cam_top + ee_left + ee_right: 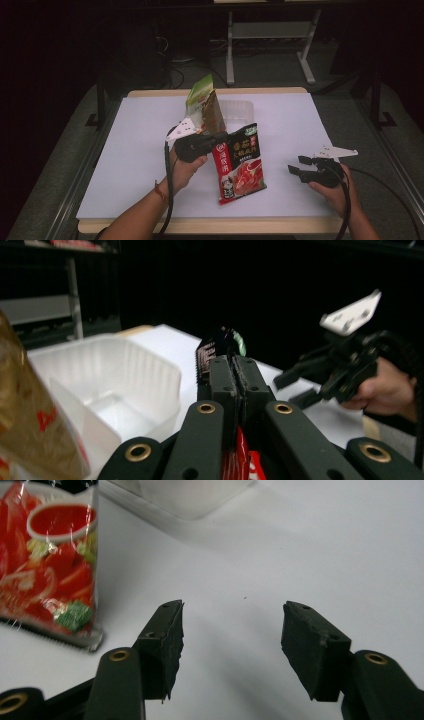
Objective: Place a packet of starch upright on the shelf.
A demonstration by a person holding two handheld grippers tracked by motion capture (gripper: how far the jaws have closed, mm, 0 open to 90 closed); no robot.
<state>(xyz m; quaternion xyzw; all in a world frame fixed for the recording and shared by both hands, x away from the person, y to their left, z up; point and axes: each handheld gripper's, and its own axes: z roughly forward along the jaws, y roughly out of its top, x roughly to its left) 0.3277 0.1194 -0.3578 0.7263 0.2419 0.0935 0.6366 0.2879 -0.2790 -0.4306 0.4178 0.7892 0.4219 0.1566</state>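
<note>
Left tool (220, 139) clenched on the top edge of the red pouch (241, 162); in the left gripper view the jaws stand pressed together with the pouch's serrated seal (206, 356) sticking out past them. Pouch hangs from the tool, its bottom corner low near the counter, so it looks gripped at the top so it can be carried dangling. A green-brown bag (204, 106) stands just behind the left tool, leaning in the clear tray (241, 109). In the left gripper view the tray (150, 365) sits left of and beyond the jaws, its near compartment bare; likely where the pouch goes next.

Right tool (300, 167) released: jaws wide apart with nothing between them, bare counter ahead. In the right gripper view the pouch's lower end (50, 575) is off to the left of its jaws, apart from them. This tool seems to have let go so the left one carries alone.

Counter (310, 130) is a white sheet over a wooden top, edged by metal rails. Room dark; a white frame stand (270, 35) and cables on grey floor beyond.
</note>
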